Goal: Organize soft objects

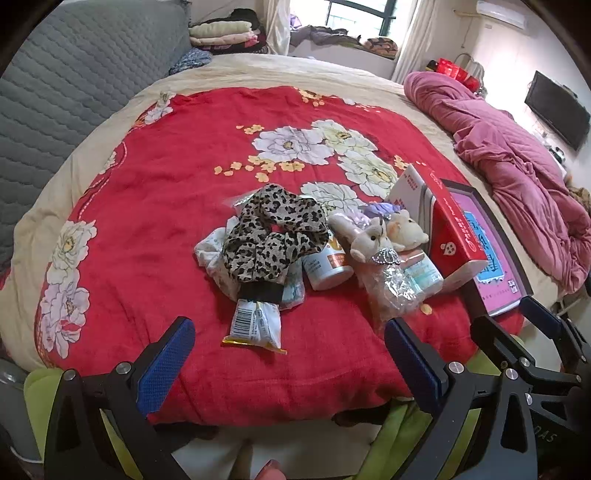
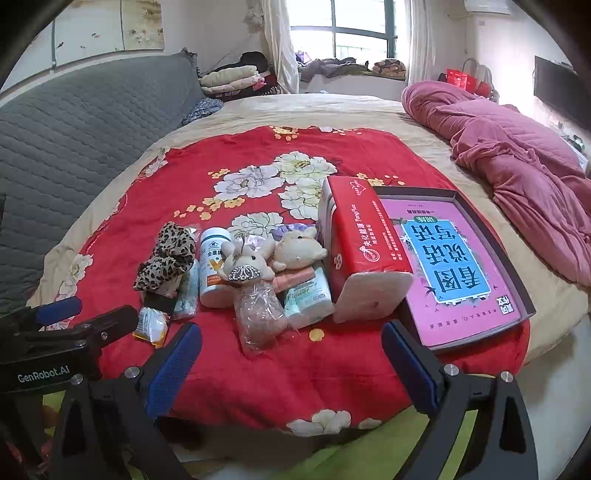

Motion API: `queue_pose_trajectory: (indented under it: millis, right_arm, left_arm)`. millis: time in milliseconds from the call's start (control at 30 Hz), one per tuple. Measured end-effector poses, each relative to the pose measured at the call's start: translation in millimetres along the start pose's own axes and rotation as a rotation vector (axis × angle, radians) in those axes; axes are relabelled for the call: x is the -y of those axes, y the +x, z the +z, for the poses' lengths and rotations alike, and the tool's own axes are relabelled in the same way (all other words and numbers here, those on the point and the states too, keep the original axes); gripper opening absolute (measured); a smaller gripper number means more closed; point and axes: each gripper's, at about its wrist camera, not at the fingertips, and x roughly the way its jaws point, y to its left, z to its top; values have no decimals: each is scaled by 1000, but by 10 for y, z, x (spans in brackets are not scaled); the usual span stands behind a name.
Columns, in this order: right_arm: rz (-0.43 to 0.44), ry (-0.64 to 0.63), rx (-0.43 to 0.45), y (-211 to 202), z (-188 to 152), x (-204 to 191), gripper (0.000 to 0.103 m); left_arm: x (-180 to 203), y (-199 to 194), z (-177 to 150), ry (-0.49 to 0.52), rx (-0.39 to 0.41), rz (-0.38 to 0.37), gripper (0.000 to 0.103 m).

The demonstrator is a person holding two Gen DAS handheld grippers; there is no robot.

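Note:
A heap lies on the red floral blanket (image 1: 147, 229): a leopard-print scrunchie (image 1: 273, 229) (image 2: 166, 254), a white cloth piece (image 1: 208, 253), a bagged grey plush bunny (image 1: 373, 243) (image 2: 247, 262), a cream plush (image 1: 406, 229) (image 2: 299, 247) and a purple scrunchie (image 2: 291, 229). Among them are a white bottle (image 2: 214, 266), a snack packet (image 1: 255, 325) and small tissue packs (image 2: 306, 291). My left gripper (image 1: 291, 354) is open, just short of the snack packet. My right gripper (image 2: 291, 362) is open before the bagged bunny, holding nothing.
A red tissue box (image 2: 362, 240) leans beside a dark tray (image 2: 517, 266) holding a pink book (image 2: 454, 269). A pink quilt (image 2: 524, 158) lies bunched at the right. A grey padded headboard (image 1: 55, 92) is on the left, with folded clothes (image 1: 221, 33) behind.

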Motion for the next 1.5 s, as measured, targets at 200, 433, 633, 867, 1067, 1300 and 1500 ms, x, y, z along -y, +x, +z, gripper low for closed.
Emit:
queue_pose_trajectory:
  millis: [200, 433, 633, 867, 1067, 1300, 1500]
  right_arm:
    - [-2, 3, 4, -18, 2, 3, 98]
    - [-3, 3, -1, -19, 6, 6, 98]
    - [-2, -3, 5, -30, 7, -1, 98]
    - [-1, 2, 0, -27, 4, 10, 98]
    - [8, 4, -7, -21, 1, 13, 98]
    - [7, 2, -4, -8, -3, 8, 98]
    - [12, 1, -1, -23, -10, 7, 98]
  left_arm:
    - [12, -8, 2, -2, 2, 2, 103]
    - [14, -12, -5, -1, 4, 0, 103]
    - [10, -7, -6, -3, -1, -6, 103]
    - [4, -4, -13, -4, -2, -5, 103]
    - [19, -6, -15, 1, -4, -2, 103]
    - [21, -12, -16, -3, -3, -2, 103]
    - [9, -11, -18, -3, -6, 0, 103]
